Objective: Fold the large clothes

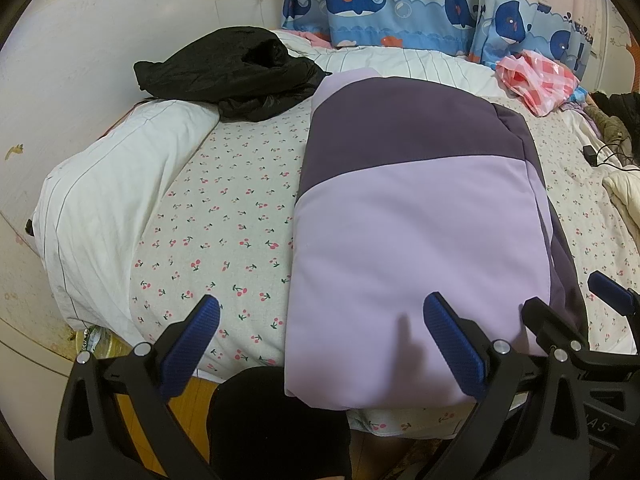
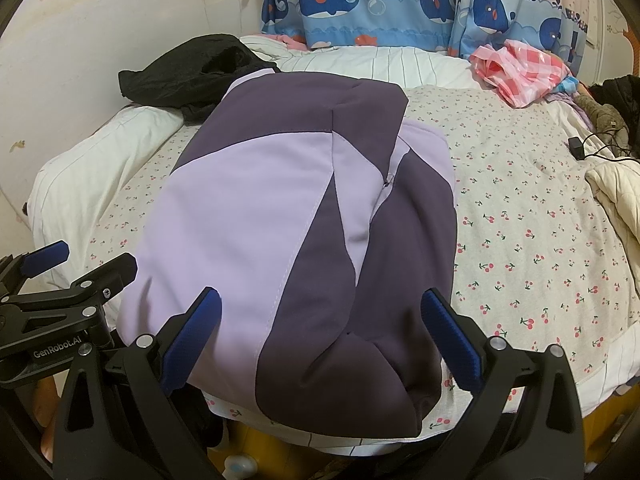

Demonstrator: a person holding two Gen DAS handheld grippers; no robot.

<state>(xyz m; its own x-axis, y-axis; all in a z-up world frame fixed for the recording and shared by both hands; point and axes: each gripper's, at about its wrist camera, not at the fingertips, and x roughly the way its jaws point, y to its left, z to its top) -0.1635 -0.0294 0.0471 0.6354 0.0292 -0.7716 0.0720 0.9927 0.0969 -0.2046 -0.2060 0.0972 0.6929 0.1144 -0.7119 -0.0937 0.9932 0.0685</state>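
Observation:
A large lilac and dark purple garment (image 1: 416,232) lies folded lengthwise on the cherry-print bed sheet (image 1: 224,216), its near end at the bed's front edge. My left gripper (image 1: 320,344) is open and empty, hovering over the garment's near left corner. My right gripper (image 2: 320,340) is open and empty, hovering over the garment's (image 2: 288,216) near end. The right gripper also shows at the right edge of the left wrist view (image 1: 576,304). The left gripper shows at the left edge of the right wrist view (image 2: 76,264).
A black jacket (image 1: 236,72) lies at the far left on a white striped pillow (image 1: 108,204). A pink checked bag (image 1: 540,80) lies far right. A charger with cable (image 2: 578,148) and a cream quilt (image 2: 616,196) lie at right. A whale curtain (image 1: 400,0) hangs behind.

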